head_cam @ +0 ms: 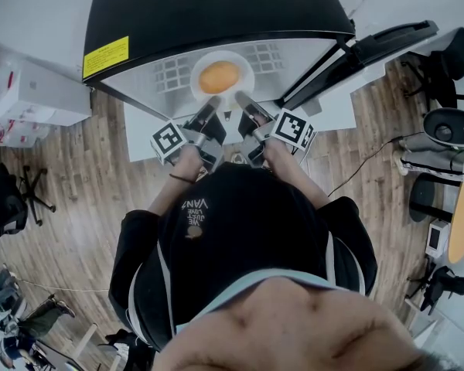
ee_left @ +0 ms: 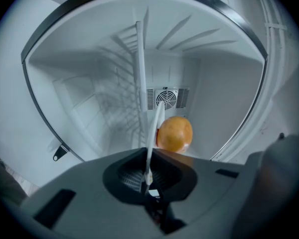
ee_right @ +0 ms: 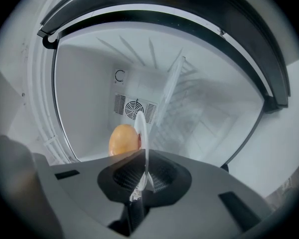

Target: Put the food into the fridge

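Rim of white plate [head_cam: 248,66] clamped by left gripper [head_cam: 209,107] and right gripper [head_cam: 244,103]; orange [head_cam: 219,76] just ahead, between them. Plate to be kept level, slid onto wire shelf [head_cam: 170,72] of fridge [head_cam: 216,10], both grips released together.

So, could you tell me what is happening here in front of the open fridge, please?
A person stands at the open fridge with a gripper in each hand. The left gripper and the right gripper each have their jaws shut on the near rim of a white plate, which carries one round orange piece of food. The plate is held level in the fridge opening, over the wire shelf. I cannot tell whether it rests on the shelf yet.
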Demonstrator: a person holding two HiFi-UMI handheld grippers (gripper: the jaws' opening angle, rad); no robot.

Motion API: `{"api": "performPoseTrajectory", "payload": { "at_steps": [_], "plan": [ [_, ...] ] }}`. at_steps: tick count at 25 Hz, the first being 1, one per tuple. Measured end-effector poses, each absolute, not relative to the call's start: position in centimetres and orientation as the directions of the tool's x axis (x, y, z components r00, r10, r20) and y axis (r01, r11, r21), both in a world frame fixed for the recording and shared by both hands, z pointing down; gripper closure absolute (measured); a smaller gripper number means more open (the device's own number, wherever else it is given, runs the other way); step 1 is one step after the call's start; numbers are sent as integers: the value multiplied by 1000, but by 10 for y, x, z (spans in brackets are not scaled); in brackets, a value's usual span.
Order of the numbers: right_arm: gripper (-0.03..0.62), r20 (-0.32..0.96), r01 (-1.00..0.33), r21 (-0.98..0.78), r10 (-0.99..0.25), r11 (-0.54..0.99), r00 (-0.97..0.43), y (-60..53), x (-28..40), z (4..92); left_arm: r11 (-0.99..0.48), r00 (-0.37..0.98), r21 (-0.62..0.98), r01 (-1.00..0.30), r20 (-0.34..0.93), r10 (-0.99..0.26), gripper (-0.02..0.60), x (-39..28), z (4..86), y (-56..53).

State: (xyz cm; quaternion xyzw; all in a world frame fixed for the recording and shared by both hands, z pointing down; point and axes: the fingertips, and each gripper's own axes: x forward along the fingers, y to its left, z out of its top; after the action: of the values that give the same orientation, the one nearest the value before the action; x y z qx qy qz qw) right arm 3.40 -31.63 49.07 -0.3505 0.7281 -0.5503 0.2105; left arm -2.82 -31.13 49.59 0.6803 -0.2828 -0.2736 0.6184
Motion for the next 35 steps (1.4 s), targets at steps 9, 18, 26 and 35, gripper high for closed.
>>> {"api": "performPoseTrajectory", "payload": {
  "at_steps": [9, 18, 26, 35],
  "plan": [
    [571, 58, -249, -956, -737, 152, -673, -324, 32, 489, -68, 678, 997, -26, -32, -735, 552, -29, 495, -318],
    [571, 64, -250, -958, -744, 141, -665, -330, 35, 490, -66, 674, 998, 16, -59, -736, 551, -28, 491, -323],
    [571, 84, -263, -957, -751, 123, -655, -333, 39, 493, -61, 678, 997, 36, -70, -732, 551, -26, 491, -327],
    [571, 104, -273, -957, -756, 102, -646, -336, 42, 497, -52, 671, 997, 59, -78, -737, 551, -26, 490, -330]
  ]
}}
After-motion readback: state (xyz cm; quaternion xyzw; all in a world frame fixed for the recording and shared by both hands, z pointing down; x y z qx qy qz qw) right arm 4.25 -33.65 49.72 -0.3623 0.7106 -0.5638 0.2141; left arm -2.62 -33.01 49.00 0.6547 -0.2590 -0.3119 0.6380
